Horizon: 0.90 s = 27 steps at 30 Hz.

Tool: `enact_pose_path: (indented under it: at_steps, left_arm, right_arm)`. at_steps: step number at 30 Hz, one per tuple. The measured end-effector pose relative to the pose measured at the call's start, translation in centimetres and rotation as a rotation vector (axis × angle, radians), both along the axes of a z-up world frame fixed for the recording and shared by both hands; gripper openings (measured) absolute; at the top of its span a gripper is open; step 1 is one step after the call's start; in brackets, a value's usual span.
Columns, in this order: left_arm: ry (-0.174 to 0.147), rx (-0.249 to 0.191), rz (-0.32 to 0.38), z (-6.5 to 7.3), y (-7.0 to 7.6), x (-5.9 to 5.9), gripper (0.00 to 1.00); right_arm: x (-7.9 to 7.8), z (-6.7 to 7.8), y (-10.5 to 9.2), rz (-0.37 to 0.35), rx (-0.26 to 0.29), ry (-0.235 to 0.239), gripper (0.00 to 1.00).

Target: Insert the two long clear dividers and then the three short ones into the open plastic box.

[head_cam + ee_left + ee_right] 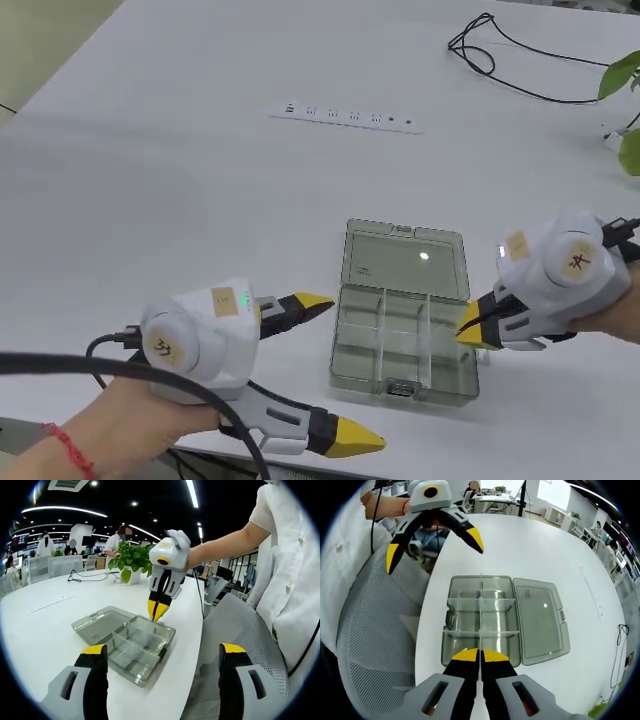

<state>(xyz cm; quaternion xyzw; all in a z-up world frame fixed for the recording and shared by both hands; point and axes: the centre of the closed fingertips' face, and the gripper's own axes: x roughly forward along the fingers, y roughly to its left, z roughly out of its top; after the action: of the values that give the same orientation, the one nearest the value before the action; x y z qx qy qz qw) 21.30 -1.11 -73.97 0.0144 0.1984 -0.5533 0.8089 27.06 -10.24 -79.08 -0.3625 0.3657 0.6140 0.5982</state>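
We see a white worktop (200, 180) carrying a smoky grey, see-through plastic box (440, 385) with colourless dividers (427, 330). The left hand-held gripper (338, 368), at seven o'clock, and the right hand-held gripper (472, 332), at four o'clock, both have white bodies, black jaws and yellow tips. Green leaves (620, 75) show at two o'clock, a white power strip (345, 115) at twelve, a red wrist cord (65, 445) at eight.

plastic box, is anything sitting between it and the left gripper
Nothing visible does. The open left gripper faces the plastic box across a strip of bare white table. The right gripper, jaws shut, sits at the box's opposite edge, out of that path.
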Motion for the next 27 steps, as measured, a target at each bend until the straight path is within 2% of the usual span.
enact_pose_path:
  at_steps: [11,27]
  left_arm:
    - [0.004,0.01,-0.004,-0.4,0.1,-0.2,0.96]
    - [0.01,0.023,-0.003,-0.9,0.5,-0.1,0.97]
  right_arm:
    - [0.0,-1.6,0.1,0.013,-0.019,-0.011,0.03]
    - [0.0,-2.6,0.1,0.047,-0.063,-0.03,0.03]
